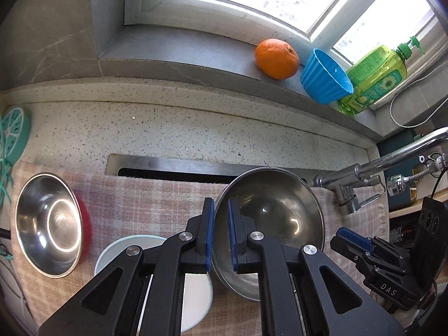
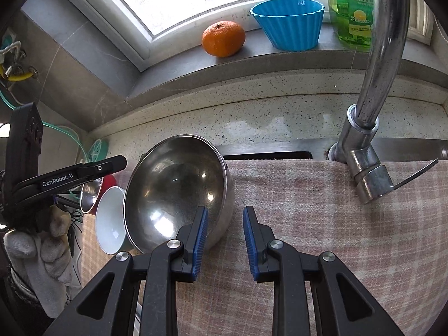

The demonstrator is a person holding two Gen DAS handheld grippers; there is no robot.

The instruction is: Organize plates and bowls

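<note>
A large steel bowl (image 1: 274, 218) hangs tilted over the checked towel (image 1: 145, 198). My left gripper (image 1: 221, 212) is shut on its left rim, one pad inside and one outside. In the right wrist view the same bowl (image 2: 173, 196) faces me, with the left gripper's arm reaching its rim from the left. My right gripper (image 2: 225, 224) stands open just right of the bowl, with only towel between its fingers. A smaller steel bowl (image 1: 50, 224) sits on something red (image 1: 86, 224) at the left. A white dish (image 1: 134, 243) lies partly hidden under the left gripper.
A chrome faucet (image 2: 375, 84) rises at the right over the towel-covered sink edge. On the window sill stand an orange (image 2: 224, 38), a blue ribbed cup (image 2: 291, 23) and a green soap bottle (image 2: 352, 8). A teal coaster (image 1: 15, 131) hangs at the far left.
</note>
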